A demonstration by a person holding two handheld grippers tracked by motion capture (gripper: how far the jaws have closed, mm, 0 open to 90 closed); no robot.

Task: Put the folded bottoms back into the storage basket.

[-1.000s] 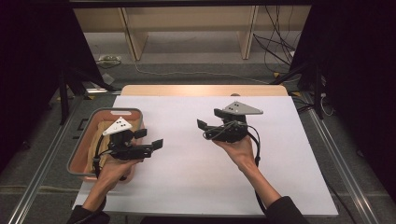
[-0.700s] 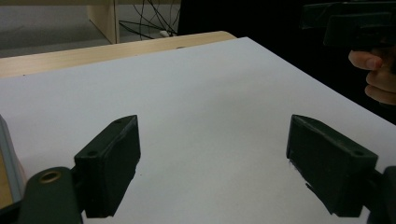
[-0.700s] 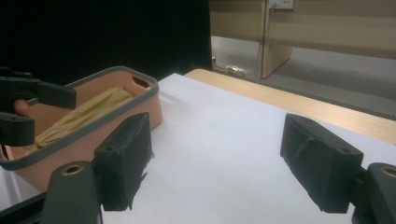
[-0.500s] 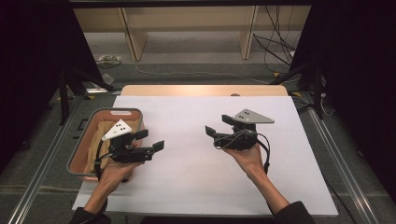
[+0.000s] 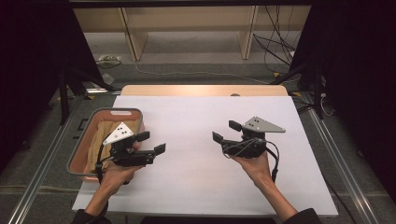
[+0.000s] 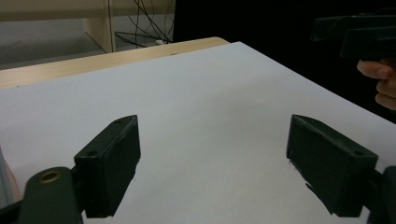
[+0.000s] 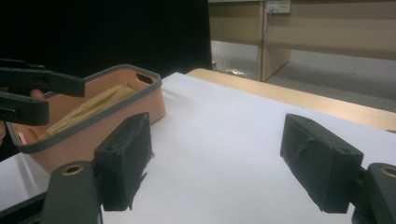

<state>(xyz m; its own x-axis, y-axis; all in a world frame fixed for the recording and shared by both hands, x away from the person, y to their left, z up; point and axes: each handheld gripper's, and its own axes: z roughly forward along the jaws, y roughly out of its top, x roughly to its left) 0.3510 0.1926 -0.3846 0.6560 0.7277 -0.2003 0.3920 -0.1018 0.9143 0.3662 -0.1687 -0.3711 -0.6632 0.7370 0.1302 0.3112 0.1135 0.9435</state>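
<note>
1. While the left gripper [image 5: 152,143] hung beside the bin with its jaws spread and nothing between them, it kept the same place it had a second before, at the bin's inner edge.
2. Over that second the right gripper [image 5: 227,131] came nearer the person and a little toward the right side of the mat; its jaws were spread too and empty (the right gripper view showed bare mat between them).
3. Neither pair of jaws had opened or closed in that time.
4. Just left of the left gripper stood the bin [image 5: 81,148], pinkish with a grey rim, on the mat's left edge.
5. Inside it lay a tan cloth [image 5: 100,140], folded or crumpled, which I could not tell apart; nothing was touching it.
6. Across the white mat [image 5: 196,116] no other thing lay.
7. My reading: the right hand's retreat was a settling into a start pose, so the work on the cloth had not yet begun, and the left gripper was best placed to reach it.
</note>
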